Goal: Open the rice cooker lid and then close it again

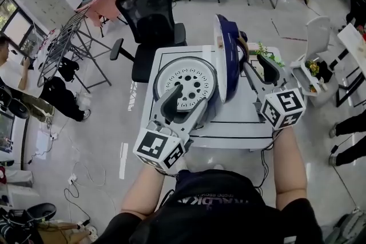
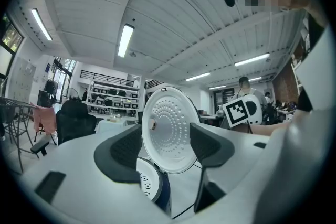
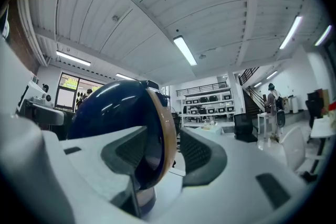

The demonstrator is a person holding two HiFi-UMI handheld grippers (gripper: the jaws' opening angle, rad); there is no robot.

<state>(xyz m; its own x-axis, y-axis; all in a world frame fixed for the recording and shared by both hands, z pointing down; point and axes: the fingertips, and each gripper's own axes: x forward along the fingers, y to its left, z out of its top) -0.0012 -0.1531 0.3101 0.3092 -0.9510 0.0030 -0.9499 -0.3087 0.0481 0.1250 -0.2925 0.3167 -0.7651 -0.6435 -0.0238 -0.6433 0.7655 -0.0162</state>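
Cooker (image 2: 152, 186) on counter (image 1: 229, 135), lid (image 1: 226, 57) standing upright, fully open. Right tongs (image 1: 258, 66) wide, straddling lid rim, likely to swing it shut. Left tongs (image 1: 187, 98) wide, empty, beside cooker, probably steadying

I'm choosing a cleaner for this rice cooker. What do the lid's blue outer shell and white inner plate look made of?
The outer shell looks like glossy moulded plastic: sharp bright reflections cross it. The inner plate is matt white with dimples, probably coated metal, possibly plastic; I cannot tell which.
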